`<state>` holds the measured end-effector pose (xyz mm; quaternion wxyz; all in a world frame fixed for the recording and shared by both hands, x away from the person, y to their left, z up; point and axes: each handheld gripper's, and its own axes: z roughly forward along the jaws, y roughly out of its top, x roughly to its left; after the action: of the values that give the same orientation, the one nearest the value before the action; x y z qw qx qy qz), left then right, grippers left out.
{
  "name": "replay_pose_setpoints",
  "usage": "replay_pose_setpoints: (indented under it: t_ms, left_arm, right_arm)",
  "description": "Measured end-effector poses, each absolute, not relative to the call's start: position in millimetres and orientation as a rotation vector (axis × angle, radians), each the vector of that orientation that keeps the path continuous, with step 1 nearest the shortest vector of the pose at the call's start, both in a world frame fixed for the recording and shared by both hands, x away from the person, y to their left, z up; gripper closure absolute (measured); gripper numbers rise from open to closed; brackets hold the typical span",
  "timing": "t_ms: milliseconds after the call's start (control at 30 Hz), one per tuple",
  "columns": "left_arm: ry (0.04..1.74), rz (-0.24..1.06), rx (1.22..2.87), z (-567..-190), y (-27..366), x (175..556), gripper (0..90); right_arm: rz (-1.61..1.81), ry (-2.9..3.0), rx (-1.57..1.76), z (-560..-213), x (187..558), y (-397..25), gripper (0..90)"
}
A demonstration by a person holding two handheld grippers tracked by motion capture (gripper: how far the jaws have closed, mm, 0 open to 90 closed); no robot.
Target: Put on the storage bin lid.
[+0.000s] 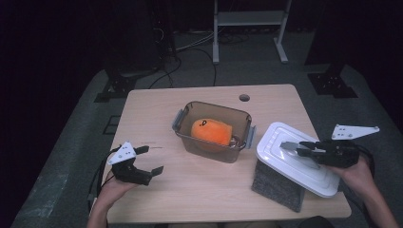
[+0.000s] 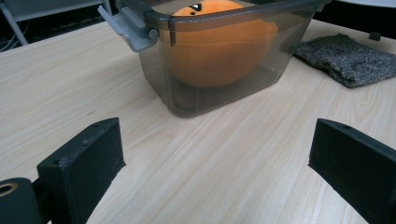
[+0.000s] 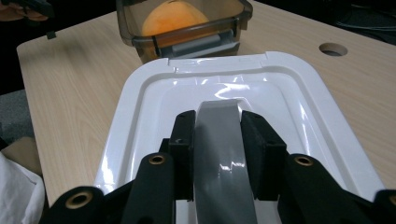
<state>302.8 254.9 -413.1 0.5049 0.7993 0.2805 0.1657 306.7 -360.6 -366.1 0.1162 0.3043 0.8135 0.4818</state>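
Right gripper (image 1: 300,148) clamps grey handle (image 3: 219,154) of white lid (image 1: 278,156); left gripper (image 1: 147,160) spread wide, near box (image 1: 190,138) with orange toy (image 1: 211,131).

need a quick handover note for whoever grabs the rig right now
Right gripper: shut on the grey handle of the white lid, held above the grey cloth, right of the box.
Left gripper: open, holding nothing, over the table left of the box.
Brown clear box: mid-table, uncovered, orange plush inside.
Done: plush in the box, lid gripped.
Left: probably set the lid on the box and close its side latches.
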Motion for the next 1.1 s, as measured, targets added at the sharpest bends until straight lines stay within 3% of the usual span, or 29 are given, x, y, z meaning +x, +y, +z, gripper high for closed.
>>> replay_pose_setpoints:
  t_ms: [767, 1100]
  left_arm:
    - [0.678, 0.399, 1.925, -413, 256, 303, 2.5]
    - [0.679, 0.399, 1.92, -413, 256, 303, 2.4]
  right_arm:
    - [1.447, 2.388, 0.745, -307, 314, -335, 65.9]
    - [1.473, 2.412, 0.695, -296, 325, -313, 65.9]
